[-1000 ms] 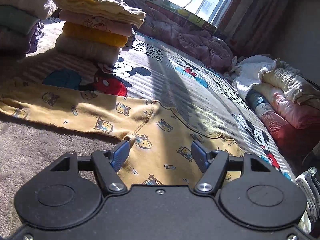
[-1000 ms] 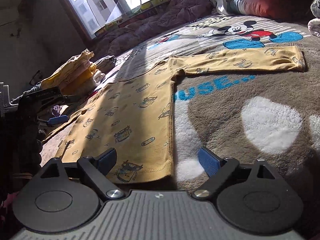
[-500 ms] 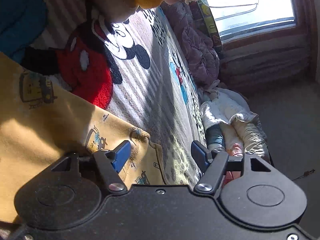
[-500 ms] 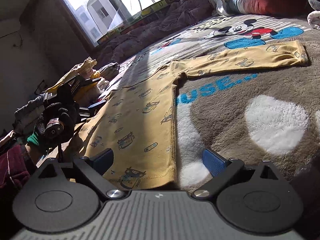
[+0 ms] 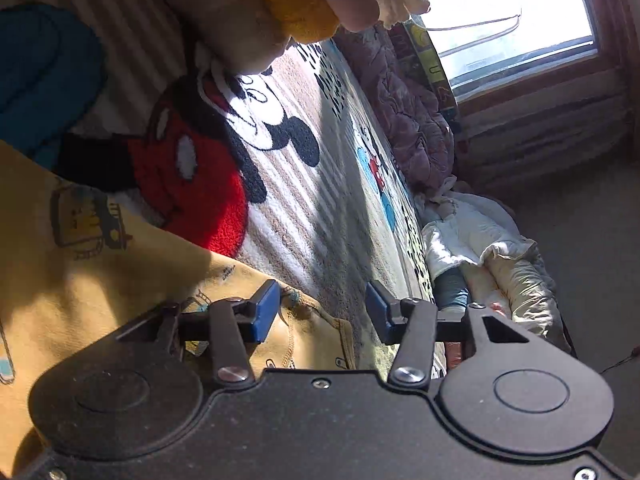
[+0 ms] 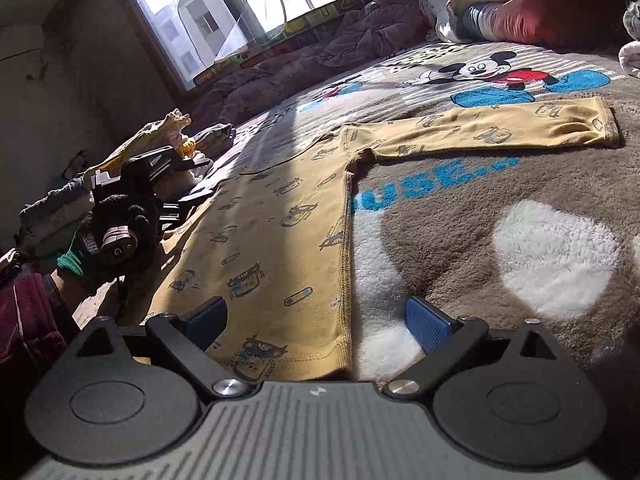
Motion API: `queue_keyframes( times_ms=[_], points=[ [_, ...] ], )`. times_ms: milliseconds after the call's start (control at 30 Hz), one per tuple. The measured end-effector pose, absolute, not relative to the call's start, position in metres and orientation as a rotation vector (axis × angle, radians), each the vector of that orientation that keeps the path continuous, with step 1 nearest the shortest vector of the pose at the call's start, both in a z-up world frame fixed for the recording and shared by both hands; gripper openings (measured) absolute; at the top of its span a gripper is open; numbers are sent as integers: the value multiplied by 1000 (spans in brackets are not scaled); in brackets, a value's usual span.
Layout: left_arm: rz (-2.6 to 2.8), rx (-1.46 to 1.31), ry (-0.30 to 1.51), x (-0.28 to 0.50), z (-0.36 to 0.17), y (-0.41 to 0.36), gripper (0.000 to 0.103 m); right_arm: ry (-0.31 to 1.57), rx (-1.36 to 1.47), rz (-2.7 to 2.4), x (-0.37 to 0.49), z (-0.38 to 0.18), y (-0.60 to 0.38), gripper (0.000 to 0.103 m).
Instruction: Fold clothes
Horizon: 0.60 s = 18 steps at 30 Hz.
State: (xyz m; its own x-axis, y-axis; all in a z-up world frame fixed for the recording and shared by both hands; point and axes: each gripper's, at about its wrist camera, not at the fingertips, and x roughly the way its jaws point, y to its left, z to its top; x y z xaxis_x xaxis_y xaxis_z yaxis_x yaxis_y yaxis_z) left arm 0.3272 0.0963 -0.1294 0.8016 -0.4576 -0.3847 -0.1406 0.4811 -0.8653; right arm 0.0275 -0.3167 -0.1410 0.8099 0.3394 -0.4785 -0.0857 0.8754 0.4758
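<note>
Both grippers are standing spread over one yellow long-sleeved top (image 6: 288,216) that is lying flat on a Mickey Mouse blanket (image 6: 520,208), neither one holding cloth. Between the fingers of the right gripper (image 6: 316,320) the top's bottom hem corner is lying, just ahead of the blue pads; the left gripper (image 5: 322,316) is sitting tilted at the far side of the garment, its left pad over the yellow cloth's stitched edge and its right pad over bare blanket. Judging by this, a fold of the top is being set up: each gripper is lining up on an edge, and the next move is calling for closing on cloth before lifting it over. Beyond the right fingers one sleeve (image 6: 500,130) is lying stretched out. Blue lettering on the blanket is reading "USE...", its start hidden by the top. Farther off, a stack of folded clothes (image 5: 280,8) is sitting
</note>
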Motion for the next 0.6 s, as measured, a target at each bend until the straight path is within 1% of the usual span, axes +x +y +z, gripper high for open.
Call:
queue_keyframes(
  times_ms=[100, 233, 300, 333, 467, 500, 533, 600],
  points=[
    [-149, -1113, 586, 313, -126, 121, 60, 585, 454, 238, 27, -141, -317, 95],
    [-130, -1145, 576, 294, -126, 125, 63, 581, 465, 240, 26, -142, -320, 93],
    [-121, -1162, 571, 284, -126, 127, 74, 579, 477, 241, 27, -142, -322, 92],
    [-117, -1170, 569, 279, -126, 128, 74, 579, 484, 241, 27, -142, -323, 92],
    [-98, -1202, 559, 259, -125, 132, 74, 576, 505, 237, 27, -142, -325, 92],
    [-80, -1207, 548, 254, -125, 136, 68, 575, 511, 235, 27, -142, -325, 92],
    [-36, -1206, 522, 246, -123, 145, 60, 574, 517, 233, 27, -142, -326, 92],
    [51, -1202, 469, 231, -121, 162, 60, 571, 527, 227, 27, -142, -326, 91]
  ],
)
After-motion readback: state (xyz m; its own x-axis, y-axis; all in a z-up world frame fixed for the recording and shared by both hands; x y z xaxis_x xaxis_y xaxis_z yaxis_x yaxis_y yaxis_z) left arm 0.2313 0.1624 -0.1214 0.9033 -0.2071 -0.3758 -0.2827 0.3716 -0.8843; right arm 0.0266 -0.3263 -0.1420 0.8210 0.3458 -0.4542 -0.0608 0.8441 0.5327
